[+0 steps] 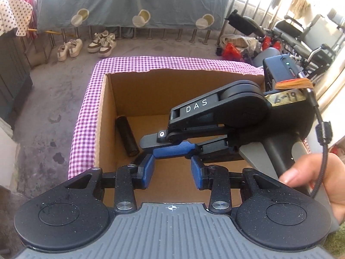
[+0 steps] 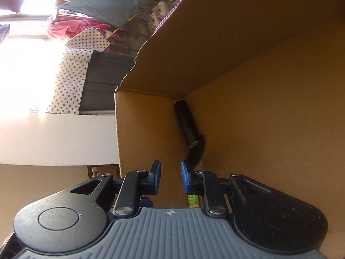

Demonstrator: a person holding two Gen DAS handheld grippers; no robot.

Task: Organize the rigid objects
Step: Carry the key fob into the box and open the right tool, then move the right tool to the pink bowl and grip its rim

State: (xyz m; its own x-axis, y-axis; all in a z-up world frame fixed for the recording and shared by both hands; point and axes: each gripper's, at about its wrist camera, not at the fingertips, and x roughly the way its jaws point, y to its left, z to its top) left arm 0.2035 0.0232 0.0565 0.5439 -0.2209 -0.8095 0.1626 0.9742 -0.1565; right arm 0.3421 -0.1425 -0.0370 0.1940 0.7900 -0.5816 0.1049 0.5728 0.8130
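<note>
An open cardboard box (image 1: 110, 108) stands wrapped in pink checked cloth (image 1: 84, 116). A black cylinder (image 1: 126, 136) lies on the box floor against the left wall, and it shows in the right wrist view too, black cylinder (image 2: 186, 123). A second small dark object (image 2: 196, 153) lies at its near end, beside one right fingertip. My right gripper (image 1: 151, 147) reaches into the box from the right; in its own view the right gripper (image 2: 170, 168) has its pads apart with nothing between them. My left gripper (image 1: 172, 166) hovers over the box's near edge, open and empty.
A green-labelled item (image 2: 192, 200) peeks out under the right gripper, mostly hidden. A hand (image 1: 323, 177) holds the right gripper's handle. Beyond the box are shoes (image 1: 86, 45) on the concrete floor, a hanging spotted sheet (image 1: 129, 2) and wheelchairs (image 1: 301, 34) at the right.
</note>
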